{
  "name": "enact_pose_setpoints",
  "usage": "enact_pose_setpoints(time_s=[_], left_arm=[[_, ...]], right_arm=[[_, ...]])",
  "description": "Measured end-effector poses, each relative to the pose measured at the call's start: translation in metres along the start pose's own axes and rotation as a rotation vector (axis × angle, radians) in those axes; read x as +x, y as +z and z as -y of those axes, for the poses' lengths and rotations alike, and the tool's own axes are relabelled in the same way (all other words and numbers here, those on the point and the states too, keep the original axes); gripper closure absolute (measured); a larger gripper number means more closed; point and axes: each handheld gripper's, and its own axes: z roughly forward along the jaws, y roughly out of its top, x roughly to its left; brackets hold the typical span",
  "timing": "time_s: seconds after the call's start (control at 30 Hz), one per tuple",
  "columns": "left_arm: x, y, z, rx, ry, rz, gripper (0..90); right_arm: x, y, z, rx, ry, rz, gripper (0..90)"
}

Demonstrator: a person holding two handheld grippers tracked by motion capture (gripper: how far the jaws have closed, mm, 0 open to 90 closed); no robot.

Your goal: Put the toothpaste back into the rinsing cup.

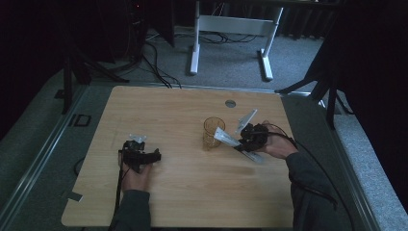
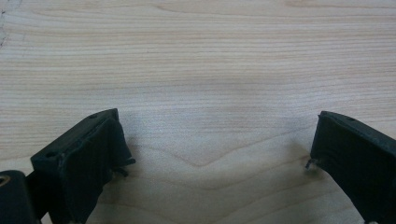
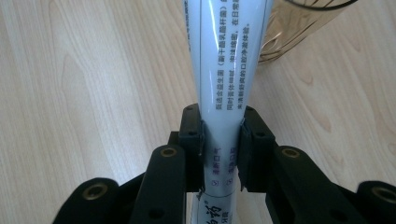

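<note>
A white tube [image 3: 224,60] with printed text is clamped between the jaws of my right gripper [image 3: 222,126], which is shut on it. Its far end reaches toward an amber see-through cup [image 3: 299,28]. From above, the right gripper [image 1: 246,140] sits right of centre on the wooden table [image 1: 183,187]. It holds the tube [image 1: 225,136] slanted, with the upper end beside the upright cup [image 1: 212,132]. My left gripper [image 1: 143,151] rests low at the left of the table. Its jaws stand wide apart, and the left gripper [image 2: 217,135] has bare wood [image 2: 210,56] between them.
A small grey round cap [image 1: 230,103] is set into the table near its far edge. Beyond the table a white desk frame [image 1: 231,26] stands on grey carpet, with dark stands and cables around it. A black cable [image 1: 312,163] trails from the right gripper.
</note>
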Motion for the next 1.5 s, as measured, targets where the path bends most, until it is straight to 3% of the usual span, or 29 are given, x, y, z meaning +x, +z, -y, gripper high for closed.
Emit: enact_pose_setpoints(time_s=[0.8,1.5], left_arm=[[0.000,0.000,0.000,0.000,0.000,0.001,2.2],[0.000,0.000,0.000,0.001,0.000,0.001,2.2]], right_arm=[[-0.011,-0.009,0.007,-0.174,0.100,0.063,74.9],[-0.019,-0.019,0.009,-0.284,0.156,0.106,74.9]])
